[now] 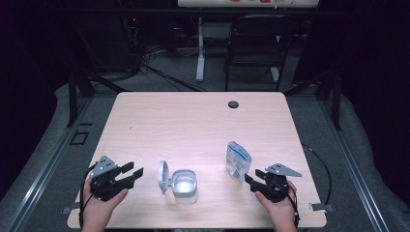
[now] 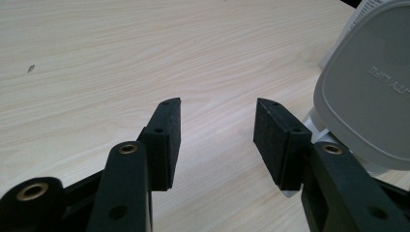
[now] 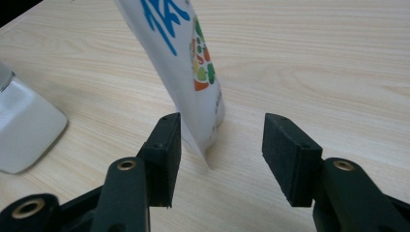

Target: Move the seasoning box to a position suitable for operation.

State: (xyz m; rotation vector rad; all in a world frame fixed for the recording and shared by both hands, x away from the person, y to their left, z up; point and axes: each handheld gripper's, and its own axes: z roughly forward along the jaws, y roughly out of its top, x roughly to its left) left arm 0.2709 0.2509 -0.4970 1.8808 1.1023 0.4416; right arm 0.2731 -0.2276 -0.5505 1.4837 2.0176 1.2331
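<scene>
Pouch standing upright on table, right of centre near the front edge, white with blue lettering and a small coloured fruit print. Seen close in the right gripper view, leaning a little, its bottom corner just ahead of the gap between the jaws and close beside one pad, though touching or not cannot be told. Right gripper held low in right hand, just beside the pouch, jaws well apart and clamping nothing. Left gripper in left hand at the front left, jaws spread wide with bare wood between them, holding nothing. Box between the two grippers, white, lid flipped open and standing on edge at its left side. Same lid near the right-hand pad in the left gripper view, apart from it. Dark round grommet at the table's far edge.
</scene>
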